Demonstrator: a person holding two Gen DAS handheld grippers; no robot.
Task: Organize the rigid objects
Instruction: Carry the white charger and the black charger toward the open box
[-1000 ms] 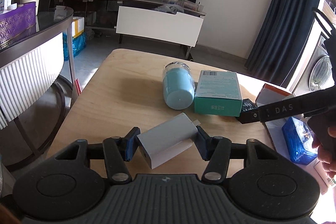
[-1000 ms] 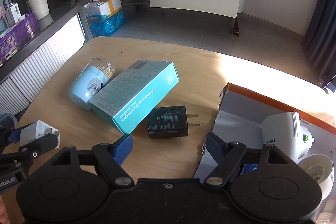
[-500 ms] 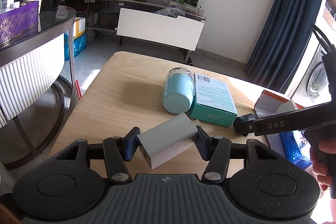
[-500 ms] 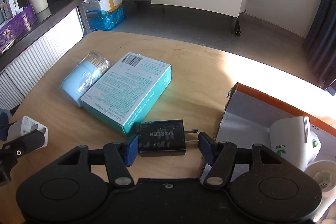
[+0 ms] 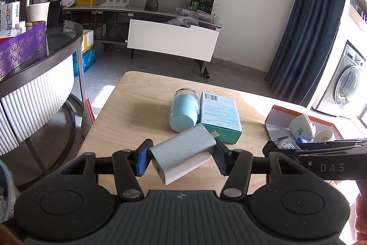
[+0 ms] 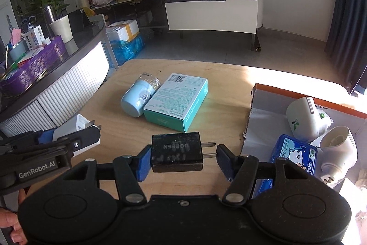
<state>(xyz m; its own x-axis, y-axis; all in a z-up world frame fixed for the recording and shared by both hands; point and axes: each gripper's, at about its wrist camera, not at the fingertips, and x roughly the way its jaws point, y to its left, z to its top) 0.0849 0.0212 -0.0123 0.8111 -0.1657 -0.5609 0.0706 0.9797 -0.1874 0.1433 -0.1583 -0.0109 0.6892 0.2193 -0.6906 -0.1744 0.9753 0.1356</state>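
Note:
My left gripper (image 5: 182, 160) is shut on a white charger (image 5: 185, 152), held tilted above the wooden table (image 5: 137, 111). My right gripper (image 6: 183, 161) is shut on a black charger (image 6: 176, 152): the left pad presses its body and the right pad its prongs. It hangs just left of an orange-rimmed box (image 6: 259, 116). Farther back on the table, a light blue jar (image 6: 140, 98) lies on its side against a teal bandage box (image 6: 176, 102). In the right wrist view the white charger (image 6: 78, 123) shows at the left.
The orange-rimmed box holds a white device (image 6: 302, 118), a second white piece (image 6: 339, 148) and a blue packet (image 6: 296, 157). A dark round side table (image 5: 57, 49) with a purple box stands to the left. A low cabinet (image 5: 172, 38) lines the far wall.
The right gripper closed on the black charger and lifted it off the table toward the orange-rimmed box. The left gripper rose slightly with the white charger.

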